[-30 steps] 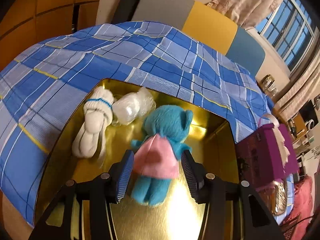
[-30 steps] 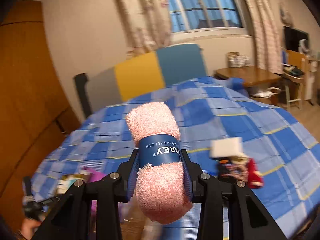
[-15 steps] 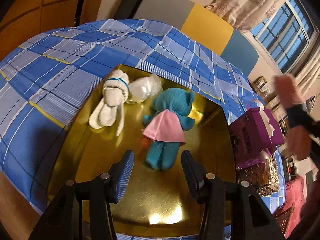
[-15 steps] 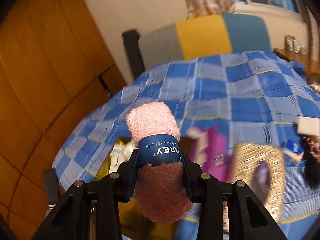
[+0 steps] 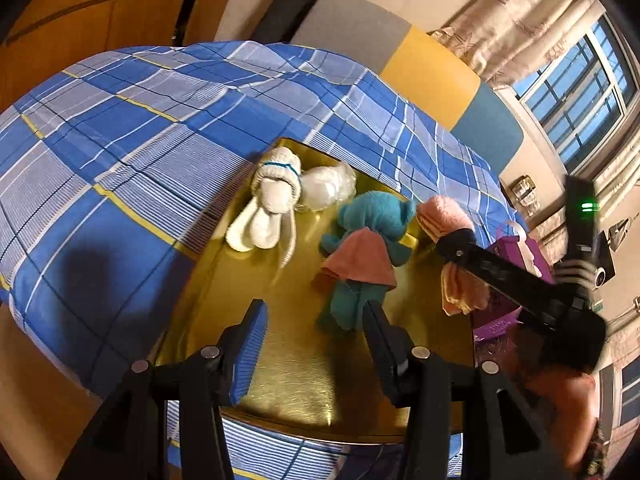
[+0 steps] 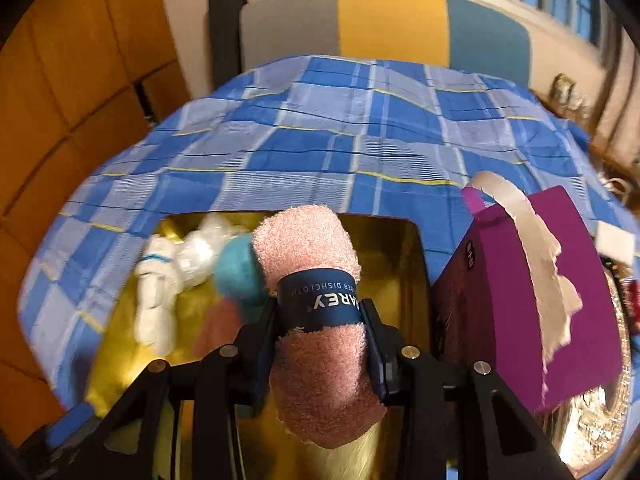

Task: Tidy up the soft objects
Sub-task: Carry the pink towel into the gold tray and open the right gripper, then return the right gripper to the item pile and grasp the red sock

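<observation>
A gold tray [image 5: 304,380] lies on the blue checked cloth [image 5: 160,140]. In it lie a white sock bundle [image 5: 272,208], a clear-wrapped white item [image 5: 326,188] and a teal plush in a pink dress [image 5: 372,220]. My left gripper [image 5: 314,312] is open and empty, hovering over the tray's near part just short of the plush's legs. My right gripper [image 6: 320,308] is shut on a rolled pink dishcloth [image 6: 316,248] with a blue band, held above the tray [image 6: 384,248] to the right of the plush [image 6: 236,272]. The left wrist view shows that dishcloth [image 5: 444,216] coming in from the right.
A purple box [image 6: 516,304] with a white strip stands right against the tray's right side. Beyond it is a shiny patterned tray [image 6: 592,420]. A grey, yellow and teal headboard [image 6: 392,24] and wooden panels rise behind the cloth.
My left gripper has drawn back from the plush, which lay between its fingers before. My right gripper has swung down and left with the dishcloth, from high above the cloth to over the tray.
</observation>
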### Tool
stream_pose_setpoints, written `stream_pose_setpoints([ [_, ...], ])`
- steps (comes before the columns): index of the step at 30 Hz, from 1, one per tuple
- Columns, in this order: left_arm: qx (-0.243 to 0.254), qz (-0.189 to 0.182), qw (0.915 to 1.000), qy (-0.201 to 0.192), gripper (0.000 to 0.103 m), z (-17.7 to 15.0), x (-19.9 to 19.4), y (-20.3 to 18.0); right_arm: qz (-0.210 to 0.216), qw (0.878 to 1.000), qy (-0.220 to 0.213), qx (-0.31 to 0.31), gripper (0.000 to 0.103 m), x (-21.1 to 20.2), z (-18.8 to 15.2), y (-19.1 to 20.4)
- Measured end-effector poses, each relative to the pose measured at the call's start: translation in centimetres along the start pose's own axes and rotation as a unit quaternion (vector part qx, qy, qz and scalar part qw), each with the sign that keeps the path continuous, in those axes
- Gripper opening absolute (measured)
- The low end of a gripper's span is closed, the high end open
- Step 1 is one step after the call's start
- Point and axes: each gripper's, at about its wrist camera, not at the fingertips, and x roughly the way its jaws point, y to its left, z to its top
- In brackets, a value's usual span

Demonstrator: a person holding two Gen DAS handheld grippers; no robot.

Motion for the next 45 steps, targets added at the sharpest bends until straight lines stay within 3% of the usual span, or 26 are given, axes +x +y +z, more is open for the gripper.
stream_pose_setpoints([
  [6, -0.009, 0.002, 1.0, 0.0, 0.05, -0.1, -0.3, 0.9, -0.022, 0.999, 0.01, 0.029, 0.043, 2.6, 0.5, -0.2],
  [8, -0.011, -0.001, 0.9999, 0.003, 0.05, -0.2, -0.2, 0.9, -0.015, 0.999, 0.006, 0.031, 0.06, 3.1, 0.5, -0.2],
  [16, -0.015, -0.01, 0.9997, 0.014, 0.05, -0.8, 0.6, 0.4, 0.05, 0.998, -0.034, 0.03, 0.077, -1.0, -0.5, 0.4],
  [28, -0.035, -0.008, 0.9992, 0.018, 0.05, -2.1, 0.8, 0.5, 0.137, 0.99, -0.035, -0.027, 0.08, -6.9, -5.5, 0.6],
  [36, -0.012, -0.025, 0.9992, 0.029, 0.05, -3.5, 0.9, -1.0, 0.1, 0.984, -0.091, -0.112, 0.08, -11.3, -9.5, -2.0],
  [45, 0.032, -0.054, 0.9966, 0.053, 0.05, -5.3, 1.8, -4.6, 0.031, 0.99, -0.127, -0.043, 0.08, -14.9, -9.8, -10.3],
])
